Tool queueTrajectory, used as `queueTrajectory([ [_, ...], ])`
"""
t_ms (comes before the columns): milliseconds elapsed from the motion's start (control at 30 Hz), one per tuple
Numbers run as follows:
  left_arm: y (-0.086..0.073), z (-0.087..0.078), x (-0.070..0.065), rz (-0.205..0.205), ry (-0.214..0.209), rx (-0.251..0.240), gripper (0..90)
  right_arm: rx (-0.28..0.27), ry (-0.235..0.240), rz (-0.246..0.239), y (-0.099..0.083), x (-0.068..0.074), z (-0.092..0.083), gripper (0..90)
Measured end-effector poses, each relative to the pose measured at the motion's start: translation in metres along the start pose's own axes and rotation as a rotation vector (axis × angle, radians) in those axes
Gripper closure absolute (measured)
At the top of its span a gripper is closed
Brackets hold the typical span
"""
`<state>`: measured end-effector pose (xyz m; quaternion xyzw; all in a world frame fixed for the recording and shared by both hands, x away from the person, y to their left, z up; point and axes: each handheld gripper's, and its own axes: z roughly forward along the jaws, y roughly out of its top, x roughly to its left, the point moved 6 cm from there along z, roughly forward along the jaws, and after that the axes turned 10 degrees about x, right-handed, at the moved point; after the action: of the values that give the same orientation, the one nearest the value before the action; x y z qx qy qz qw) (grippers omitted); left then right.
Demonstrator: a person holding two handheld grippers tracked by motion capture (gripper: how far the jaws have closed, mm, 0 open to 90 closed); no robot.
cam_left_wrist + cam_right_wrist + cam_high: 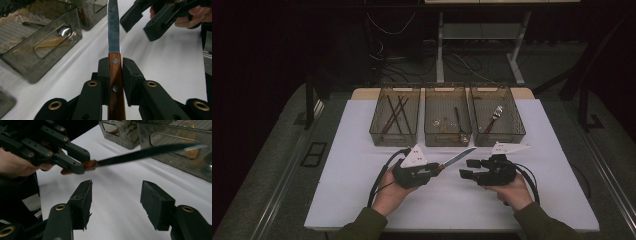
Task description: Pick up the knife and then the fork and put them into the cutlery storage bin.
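Observation:
A knife (457, 159) with a wooden handle (115, 82) and a steel blade (113, 27) is held above the white table. My left gripper (434, 170) is shut on the handle, its pads pressing both sides, and the blade points toward the middle bin. In the right gripper view the blade (147, 153) crosses above my own jaws. My right gripper (468, 168) faces the left one from the right, open, with nothing between its pads (155, 202). It also appears at the top right of the left gripper view (147, 22).
Three clear bins stand in a row at the table's far side: the left bin (395, 117) holds chopsticks, the middle bin (447, 117) a spoon, the right bin (497, 117) a fork. White tabletop (362, 190) lies around both hands.

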<state>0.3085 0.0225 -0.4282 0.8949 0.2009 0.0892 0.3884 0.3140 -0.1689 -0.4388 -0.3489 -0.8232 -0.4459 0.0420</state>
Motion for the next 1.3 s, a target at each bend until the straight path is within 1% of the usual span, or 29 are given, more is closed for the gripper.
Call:
queueTrajectory([
  [67, 0.002, 0.002, -0.001, 0.002, 0.001, -0.008, 76.5, -0.002, 0.008, 0.002, 0.003, 0.000, 0.003, 43.4],
  [200, 0.006, 0.005, -0.002, -0.001, -0.001, -0.016, 76.5, -0.016, 0.031, 0.022, 0.006, -0.001, 0.007, 45.8],
  [333, 0.009, 0.008, -0.004, 0.005, -0.002, -0.019, 76.5, -0.057, 0.065, 0.049, 0.012, -0.001, 0.006, 49.1],
  [600, 0.009, 0.013, -0.004, 0.003, 0.001, -0.016, 76.5, -0.117, 0.088, 0.074, 0.022, -0.001, 0.003, 64.4],
  [667, 0.010, 0.014, -0.004, -0.003, -0.002, -0.017, 76.5, -0.130, 0.092, 0.073, 0.025, 0.000, 0.003, 68.8],
  [833, 0.012, 0.016, -0.003, -0.005, 0.006, -0.024, 76.6, -0.164, 0.095, 0.064, 0.033, 0.002, 0.002, 79.5],
  [900, 0.013, 0.015, -0.002, -0.008, 0.009, -0.024, 76.6, -0.172, 0.102, 0.068, 0.036, 0.003, 0.003, 80.5],
  [933, 0.013, 0.016, -0.001, -0.012, 0.013, -0.032, 76.6, -0.176, 0.107, 0.068, 0.037, 0.003, 0.003, 81.0],
  [967, 0.013, 0.015, 0.000, -0.005, 0.017, -0.024, 76.6, -0.180, 0.110, 0.071, 0.038, 0.003, 0.003, 81.4],
  [1000, 0.013, 0.016, -0.001, -0.014, 0.019, -0.031, 76.7, -0.184, 0.111, 0.071, 0.039, 0.003, 0.004, 81.8],
  [1100, 0.013, 0.015, 0.001, -0.017, 0.027, -0.029, 76.6, -0.189, 0.124, 0.073, 0.041, 0.005, 0.005, 83.5],
  [1167, 0.013, 0.015, 0.002, -0.023, 0.029, -0.033, 76.6, -0.194, 0.127, 0.071, 0.043, 0.006, 0.006, 84.4],
  [1233, 0.013, 0.014, 0.002, -0.023, 0.031, -0.038, 76.5, -0.194, 0.121, 0.064, 0.044, 0.006, 0.007, 85.3],
  [1300, 0.013, 0.014, 0.003, -0.030, 0.029, -0.038, 76.3, -0.196, 0.118, 0.066, 0.046, 0.006, 0.007, 86.8],
])
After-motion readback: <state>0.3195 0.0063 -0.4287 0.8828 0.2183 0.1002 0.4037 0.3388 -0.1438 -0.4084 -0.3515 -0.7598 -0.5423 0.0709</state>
